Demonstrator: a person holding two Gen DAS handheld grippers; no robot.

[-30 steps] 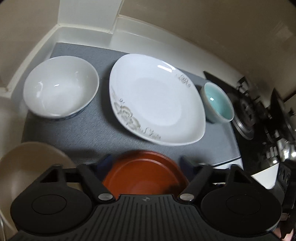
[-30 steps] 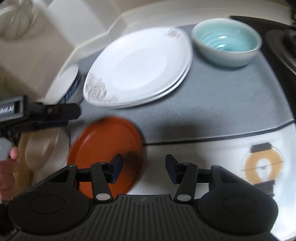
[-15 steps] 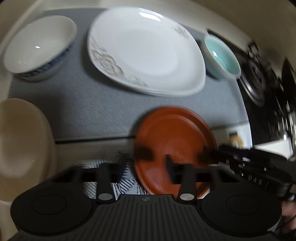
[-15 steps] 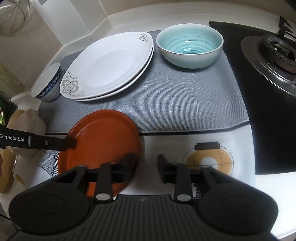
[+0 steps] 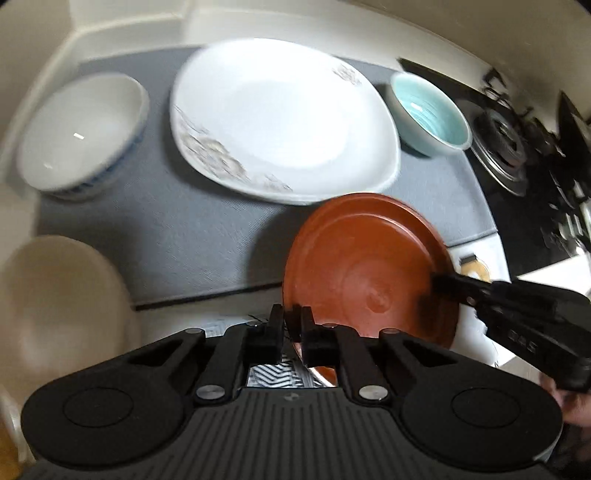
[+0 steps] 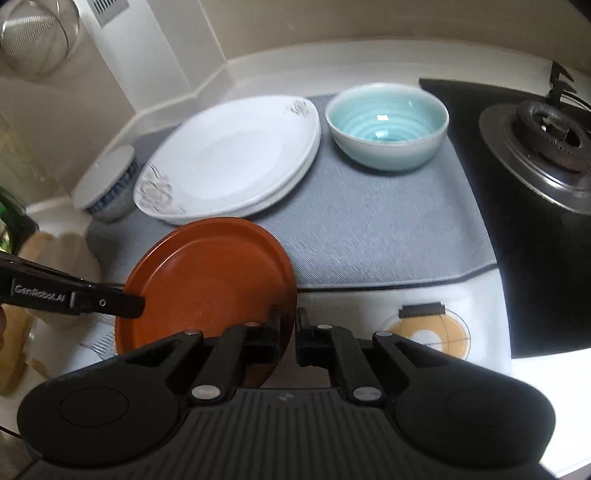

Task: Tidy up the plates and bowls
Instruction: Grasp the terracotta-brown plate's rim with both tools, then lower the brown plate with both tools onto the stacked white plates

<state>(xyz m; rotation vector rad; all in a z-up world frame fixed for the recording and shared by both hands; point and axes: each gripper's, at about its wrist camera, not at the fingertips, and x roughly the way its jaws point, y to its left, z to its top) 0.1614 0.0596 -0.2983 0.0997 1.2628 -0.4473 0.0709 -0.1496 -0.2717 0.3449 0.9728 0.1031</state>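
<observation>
A red-brown plate (image 5: 365,269) (image 6: 207,277) is held up over the counter's front edge by both grippers. My left gripper (image 5: 291,325) is shut on its left rim; in the right wrist view it shows as a black arm (image 6: 74,295) on that rim. My right gripper (image 6: 290,325) is shut on the plate's right rim and also shows in the left wrist view (image 5: 458,288). On the grey mat (image 6: 369,240) lie two stacked white flowered plates (image 6: 229,158) (image 5: 280,118), a turquoise bowl (image 6: 388,125) (image 5: 430,114) and a white bowl with blue pattern (image 5: 81,129) (image 6: 109,188).
A beige bowl (image 5: 59,306) stands at the left front, with a striped cloth (image 5: 273,373) beside it. A gas burner (image 6: 546,136) on a black hob is at the right. An orange round mark (image 6: 424,332) is on the white counter. A wire strainer (image 6: 37,33) hangs at the back left.
Both grippers have closed on the red-brown plate's opposite rims. The plate has risen and moved back toward the mat.
</observation>
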